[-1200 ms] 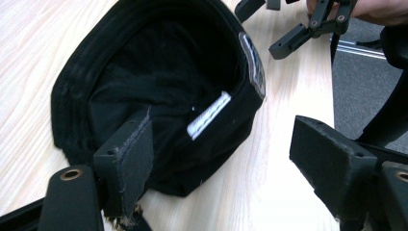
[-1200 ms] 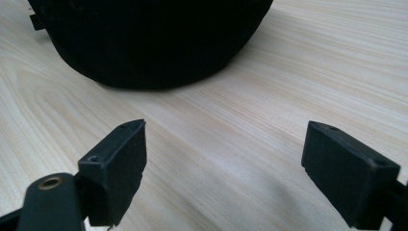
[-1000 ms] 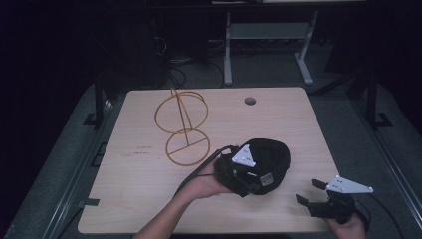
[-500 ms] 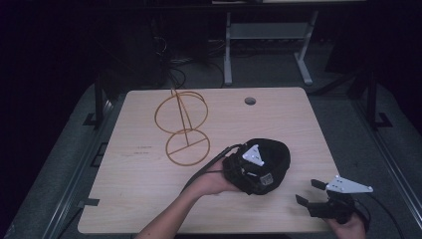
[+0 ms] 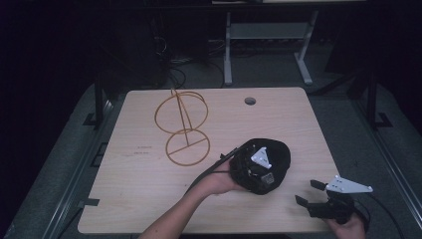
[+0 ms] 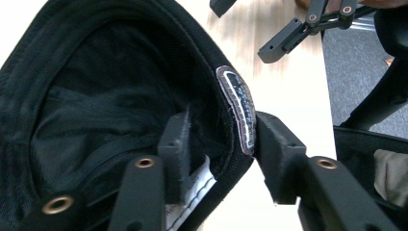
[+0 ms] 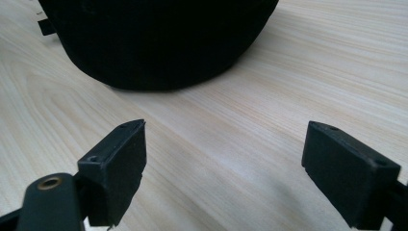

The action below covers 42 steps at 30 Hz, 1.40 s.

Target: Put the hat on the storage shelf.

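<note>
A black cap [image 5: 279, 150] lies opening-up on the wooden table [image 5: 139, 199], right of centre. My left gripper [image 5: 263, 174] is at its near rim. In the left gripper view the cap [image 6: 96, 96] shows its dark lining, and my left gripper [image 6: 222, 144] has one jaw inside and one outside, shut on the rim by a small grey patch [image 6: 239, 106]. My right gripper [image 5: 306, 192] stands open near the table's front right corner, apart from the cap. In the right gripper view the cap [image 7: 159, 38] sits ahead of my right gripper [image 7: 223, 159], with bare wood between the jaws.
A yellow wire stand [image 5: 184, 129] made of two hoops stands left of centre. A round cable hole [image 5: 250, 101] sits near the table's far edge. Grey floor and a white desk frame [image 5: 268, 35] lie beyond. The table's right edge runs close to the right gripper.
My left gripper has pushed a little to the right, farther onto the cap's rim. The cap has barely shifted. The right gripper has stayed still.
</note>
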Each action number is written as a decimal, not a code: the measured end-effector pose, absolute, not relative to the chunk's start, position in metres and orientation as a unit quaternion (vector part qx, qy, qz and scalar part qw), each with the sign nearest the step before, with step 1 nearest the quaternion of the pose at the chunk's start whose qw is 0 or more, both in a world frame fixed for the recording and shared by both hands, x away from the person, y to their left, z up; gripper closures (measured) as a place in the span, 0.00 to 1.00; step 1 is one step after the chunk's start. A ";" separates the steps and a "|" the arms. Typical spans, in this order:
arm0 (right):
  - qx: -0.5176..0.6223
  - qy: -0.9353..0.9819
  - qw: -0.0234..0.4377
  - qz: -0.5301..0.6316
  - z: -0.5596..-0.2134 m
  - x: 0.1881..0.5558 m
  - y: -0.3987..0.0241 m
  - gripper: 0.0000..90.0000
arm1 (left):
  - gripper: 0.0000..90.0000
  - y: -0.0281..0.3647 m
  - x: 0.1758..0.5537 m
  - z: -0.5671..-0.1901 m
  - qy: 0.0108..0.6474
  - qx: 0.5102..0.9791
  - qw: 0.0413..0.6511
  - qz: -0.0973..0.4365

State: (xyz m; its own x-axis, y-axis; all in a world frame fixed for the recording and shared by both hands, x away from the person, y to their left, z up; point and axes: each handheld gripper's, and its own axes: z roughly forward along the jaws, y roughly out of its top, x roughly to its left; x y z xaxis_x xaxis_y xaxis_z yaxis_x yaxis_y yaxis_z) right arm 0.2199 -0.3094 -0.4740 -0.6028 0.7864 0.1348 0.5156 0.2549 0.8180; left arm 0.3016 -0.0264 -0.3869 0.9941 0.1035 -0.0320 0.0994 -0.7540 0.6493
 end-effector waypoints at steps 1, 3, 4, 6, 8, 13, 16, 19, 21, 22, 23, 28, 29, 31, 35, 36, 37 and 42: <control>0.419 0.777 0.150 0.445 -0.474 0.220 -0.309 0.16 | 0.67 -0.027 0.302 -0.387 0.053 0.937 0.347 0.000; 0.420 0.779 0.144 0.443 -0.475 0.221 -0.308 0.16 | 0.70 -0.028 0.301 -0.387 0.054 0.935 0.350 0.001; 0.418 0.781 0.144 0.441 -0.475 0.221 -0.308 0.16 | 0.72 -0.028 0.302 -0.387 0.052 0.935 0.350 0.000; 0.419 0.780 0.140 0.443 -0.475 0.221 -0.308 0.16 | 0.76 -0.028 0.303 -0.385 0.052 0.933 0.355 0.001; 0.420 0.778 0.138 0.446 -0.475 0.221 -0.308 0.15 | 0.80 -0.026 0.305 -0.381 0.055 0.929 0.366 0.000; 0.420 0.768 0.128 0.467 -0.473 0.220 -0.310 0.15 | 0.87 -0.019 0.313 -0.366 0.069 0.917 0.392 -0.005; 0.415 0.766 0.131 0.474 -0.470 0.220 -0.309 0.15 | 0.88 -0.015 0.318 -0.356 0.079 0.908 0.412 -0.010; 0.406 0.765 0.135 0.482 -0.465 0.219 -0.305 0.15 | 0.88 -0.007 0.324 -0.345 0.092 0.896 0.434 -0.019; 0.400 0.764 0.137 0.487 -0.463 0.219 -0.301 0.15 | 0.88 -0.003 0.329 -0.338 0.102 0.888 0.448 -0.028; 0.394 0.766 0.143 0.488 -0.461 0.219 -0.299 0.15 | 0.88 -0.001 0.332 -0.335 0.104 0.886 0.450 -0.030; 0.388 0.767 0.146 0.489 -0.459 0.218 -0.297 0.16 | 0.88 0.001 0.334 -0.332 0.110 0.884 0.454 -0.032; 0.371 0.764 0.154 0.505 -0.451 0.218 -0.287 0.16 | 0.88 0.007 0.340 -0.320 0.119 0.873 0.471 -0.049; 0.370 0.762 0.153 0.509 -0.449 0.219 -0.286 0.16 | 0.88 0.008 0.341 -0.318 0.115 0.873 0.471 -0.049; 0.364 0.758 0.155 0.518 -0.446 0.220 -0.283 0.16 | 0.88 0.008 0.341 -0.314 0.116 0.872 0.473 -0.047; 0.353 0.747 0.155 0.542 -0.438 0.225 -0.276 0.17 | 0.88 0.006 0.339 -0.308 0.111 0.871 0.476 -0.047; 0.351 0.744 0.155 0.547 -0.436 0.226 -0.274 0.17 | 0.88 0.005 0.339 -0.306 0.109 0.872 0.476 -0.045; 0.347 0.742 0.154 0.552 -0.433 0.227 -0.273 0.17 | 0.88 0.003 0.338 -0.303 0.106 0.871 0.477 -0.046; 0.334 0.726 0.164 0.578 -0.423 0.235 -0.268 0.18 | 0.88 -0.007 0.336 -0.296 0.091 0.873 0.477 -0.049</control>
State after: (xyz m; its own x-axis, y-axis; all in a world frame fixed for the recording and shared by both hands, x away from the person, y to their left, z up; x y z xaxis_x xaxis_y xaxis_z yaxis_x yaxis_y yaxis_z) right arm 0.2346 -0.2679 -0.4227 -0.7229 0.6747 0.1489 0.2962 0.1079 0.9490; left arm 0.3359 -0.0068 -0.2961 0.9788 0.1119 -0.1714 0.2047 -0.5293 0.8234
